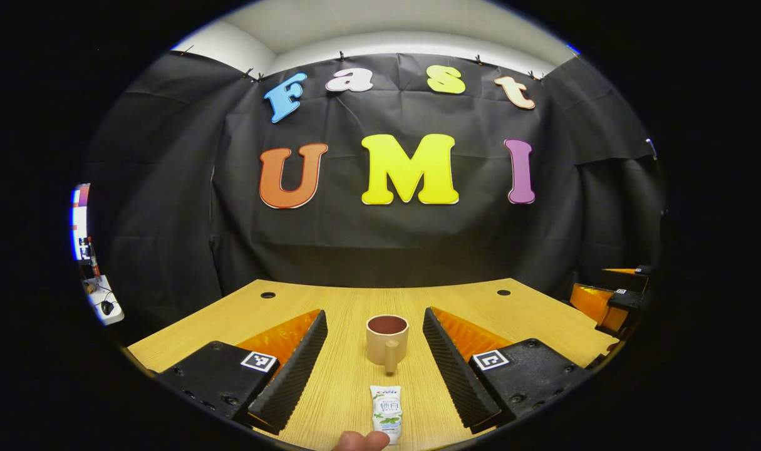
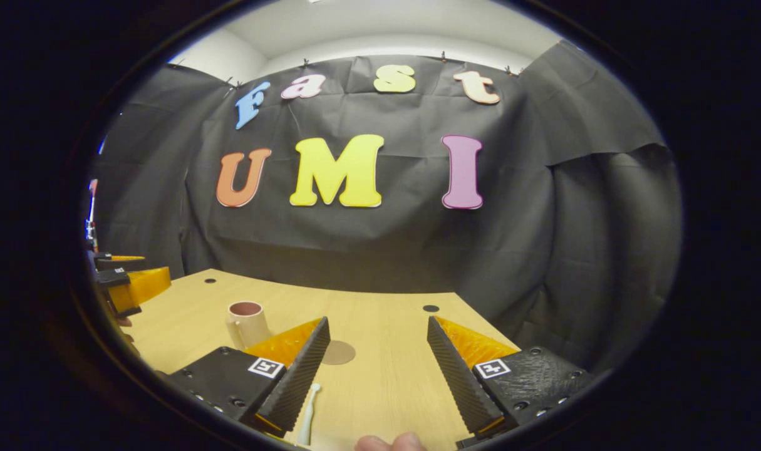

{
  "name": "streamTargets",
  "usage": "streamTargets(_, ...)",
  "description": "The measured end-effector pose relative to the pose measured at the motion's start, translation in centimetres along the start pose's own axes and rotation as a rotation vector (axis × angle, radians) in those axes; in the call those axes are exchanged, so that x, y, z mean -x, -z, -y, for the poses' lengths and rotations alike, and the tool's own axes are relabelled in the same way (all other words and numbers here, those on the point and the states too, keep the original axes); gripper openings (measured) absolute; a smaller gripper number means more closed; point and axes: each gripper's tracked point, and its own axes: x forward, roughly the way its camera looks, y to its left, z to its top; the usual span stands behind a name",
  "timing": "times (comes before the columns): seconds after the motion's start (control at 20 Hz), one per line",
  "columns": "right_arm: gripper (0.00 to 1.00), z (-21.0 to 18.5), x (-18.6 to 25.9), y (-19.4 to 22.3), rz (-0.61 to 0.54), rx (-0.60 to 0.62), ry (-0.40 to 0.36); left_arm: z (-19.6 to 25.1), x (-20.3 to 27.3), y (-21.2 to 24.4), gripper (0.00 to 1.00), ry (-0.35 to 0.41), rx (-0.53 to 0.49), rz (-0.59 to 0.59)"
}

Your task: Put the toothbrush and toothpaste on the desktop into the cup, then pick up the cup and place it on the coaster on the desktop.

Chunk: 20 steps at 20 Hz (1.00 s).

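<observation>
Between the left gripper's (image 1: 375,369) wide-spread fingers stands the beige ceramic cup (image 1: 386,339), handle toward the camera, apart from the round brown coaster (image 2: 337,352). Nearer lies the white toothpaste tube (image 1: 386,413), flat on the light wooden desktop (image 1: 530,313) — aligned for a straight approach. Beside the right gripper's (image 2: 377,376) left finger lies the white toothbrush (image 2: 308,413); the jaws stand wide, holding nothing.

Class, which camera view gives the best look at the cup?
The left gripper view: the cup stands centred between the open fingers, handle facing the camera. The right gripper view shows it smaller, off to the left, beside that gripper's finger.
</observation>
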Motion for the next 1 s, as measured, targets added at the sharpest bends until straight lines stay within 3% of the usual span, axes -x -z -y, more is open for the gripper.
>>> streamTargets(1.0,0.95,-1.5,1.0,6.5,-0.138,0.012,-0.046,1.7,1.5,14.0,0.98,0.037,-0.088,-0.440)
